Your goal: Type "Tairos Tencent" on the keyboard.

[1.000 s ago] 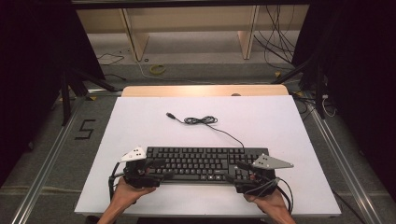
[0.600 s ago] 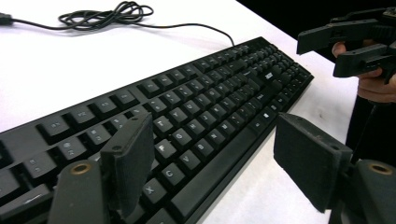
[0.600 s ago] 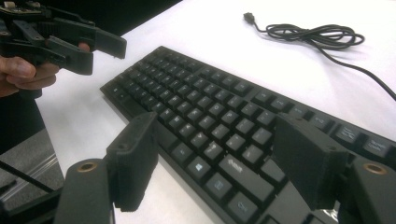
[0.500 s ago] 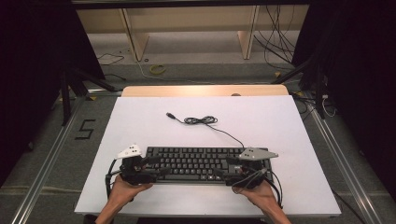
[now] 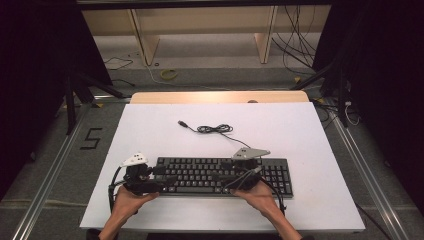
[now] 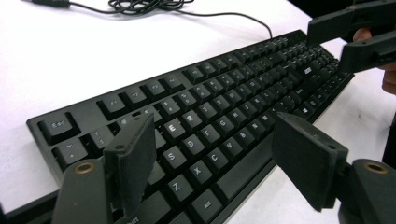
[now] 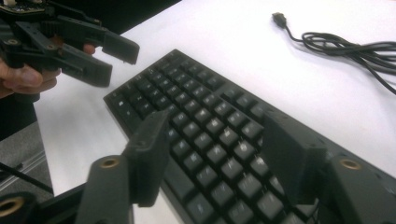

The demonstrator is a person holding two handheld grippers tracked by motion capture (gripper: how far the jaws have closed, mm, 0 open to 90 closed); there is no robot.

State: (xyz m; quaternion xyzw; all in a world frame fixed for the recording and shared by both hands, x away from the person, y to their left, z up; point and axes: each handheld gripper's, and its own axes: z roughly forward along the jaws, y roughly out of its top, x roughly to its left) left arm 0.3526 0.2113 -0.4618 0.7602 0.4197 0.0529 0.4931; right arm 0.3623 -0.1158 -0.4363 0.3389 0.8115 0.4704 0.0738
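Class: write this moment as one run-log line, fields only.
left tongs: open, over keyboard's left end | right tongs: open, jaws just closing, above the keys | cable: coiled behind keyboard | table: white

One keyboard (image 5: 220,175), one cable (image 5: 212,129), two hand-held grippers (image 5: 165,176) (image 5: 220,176).
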